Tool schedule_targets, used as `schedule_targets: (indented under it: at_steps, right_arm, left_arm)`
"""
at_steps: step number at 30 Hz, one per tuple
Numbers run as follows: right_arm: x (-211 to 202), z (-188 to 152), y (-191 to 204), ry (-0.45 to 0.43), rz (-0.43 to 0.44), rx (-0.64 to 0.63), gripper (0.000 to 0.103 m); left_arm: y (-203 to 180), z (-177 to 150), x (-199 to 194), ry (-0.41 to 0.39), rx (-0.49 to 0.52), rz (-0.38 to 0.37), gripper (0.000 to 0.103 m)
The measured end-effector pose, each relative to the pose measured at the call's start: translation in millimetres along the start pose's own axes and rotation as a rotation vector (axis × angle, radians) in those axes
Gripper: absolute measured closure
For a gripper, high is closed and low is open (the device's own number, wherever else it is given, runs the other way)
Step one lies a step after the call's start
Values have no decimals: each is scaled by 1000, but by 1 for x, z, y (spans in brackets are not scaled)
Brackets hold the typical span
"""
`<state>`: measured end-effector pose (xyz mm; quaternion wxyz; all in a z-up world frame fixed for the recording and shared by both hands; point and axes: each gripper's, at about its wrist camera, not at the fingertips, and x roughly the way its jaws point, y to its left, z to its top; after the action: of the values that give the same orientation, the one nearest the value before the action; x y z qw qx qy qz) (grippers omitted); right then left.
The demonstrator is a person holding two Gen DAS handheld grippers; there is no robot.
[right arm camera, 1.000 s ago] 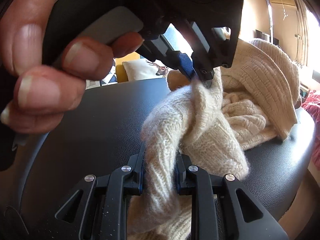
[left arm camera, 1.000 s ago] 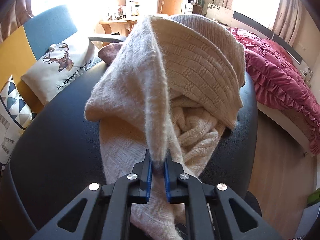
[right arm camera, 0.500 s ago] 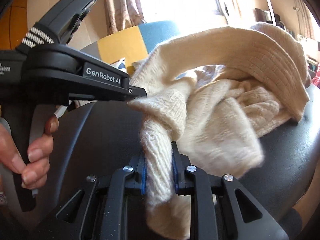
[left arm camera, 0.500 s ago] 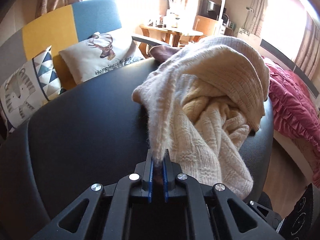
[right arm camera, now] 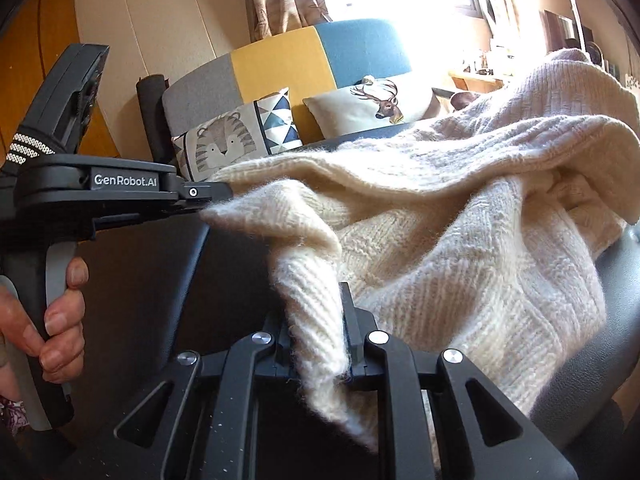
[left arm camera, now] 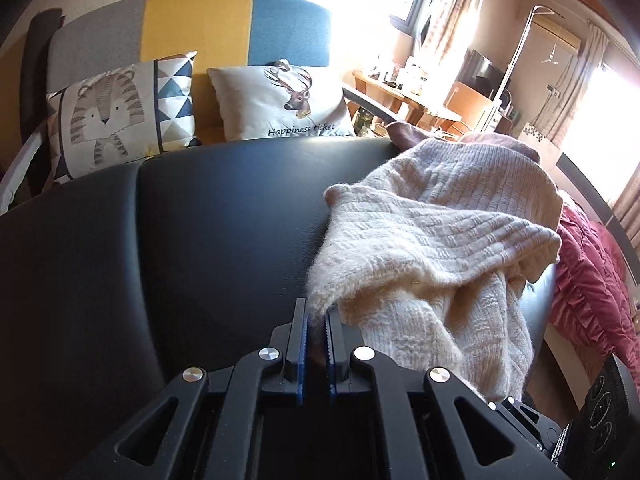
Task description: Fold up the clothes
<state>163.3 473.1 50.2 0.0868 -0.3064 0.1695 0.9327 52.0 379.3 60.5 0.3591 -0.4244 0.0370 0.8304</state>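
Note:
A cream knitted sweater (left arm camera: pixel 436 248) lies bunched on the right part of a black padded table (left arm camera: pixel 180 240). My left gripper (left arm camera: pixel 316 320) is shut on an edge of the sweater, low over the table. In the right wrist view the sweater (right arm camera: pixel 460 216) fills the right side. My right gripper (right arm camera: pixel 316 320) is shut on a thick ribbed fold of it. The left gripper (right arm camera: pixel 208 196) also shows there at the left, held by a hand, pinching a corner of the knit. The cloth hangs stretched between both grippers.
A grey, yellow and blue sofa (left arm camera: pixel 192 28) with a tiger cushion (left arm camera: pixel 120 112) and a deer cushion (left arm camera: pixel 280 100) stands behind the table. A red quilt (left arm camera: pixel 592 280) on a bed lies to the right. A wooden desk (left arm camera: pixel 400 88) stands by the window.
Both grippers have moved apart and pulled the sweater out sideways. The left gripper has swung left and lower over the table, so the sweater now sits to its right.

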Motion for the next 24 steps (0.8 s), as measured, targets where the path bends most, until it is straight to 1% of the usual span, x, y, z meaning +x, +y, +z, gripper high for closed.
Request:
schedule_targets:
  at_steps: [3,6,7,9,11,14,16,18,20,21,22,24]
  right_arm:
    - [8,-5,10,22,31,-8,86]
    - [10,-6,29,46,66,-32,87]
    - [10,-7,36,53,75,-43,86]
    - [15,-6,47,63,89,-59,86]
    - [19,-4,56,75,109,-58,86]
    - [23,-5,70,96,146,-62,86]
    - [24,-6,79,112,175,-71,86]
    - [23,-9,87,122,194,-90,86]
    - [22,-13,86,132,190,-93,86]
    - [21,-15,86,136,188,-95,86]
    - [21,-17,85,141,186,-97,86]
    - [19,-21,85,151,182,-101,86]
  left_arm:
    - [20,-8,-15,-33,-45,26,97]
    - [47,-12,-33,-73,-110,58,97]
    - [57,-15,-40,-86,-131,75,102]
    - [79,-20,-55,-115,-162,108,102]
    - [99,-26,-69,-135,-200,116,102]
    - [117,-37,-80,-131,-247,99,102]
    - [118,-45,-80,-109,-237,87,102]
    - [112,-52,-77,-79,-221,41,101]
    - [105,-60,-68,-17,-236,-9,96]
    - [103,-62,-61,16,-251,-24,89]
    - [101,-64,-54,49,-266,-38,85]
    - [98,-68,-38,123,-299,-55,85]
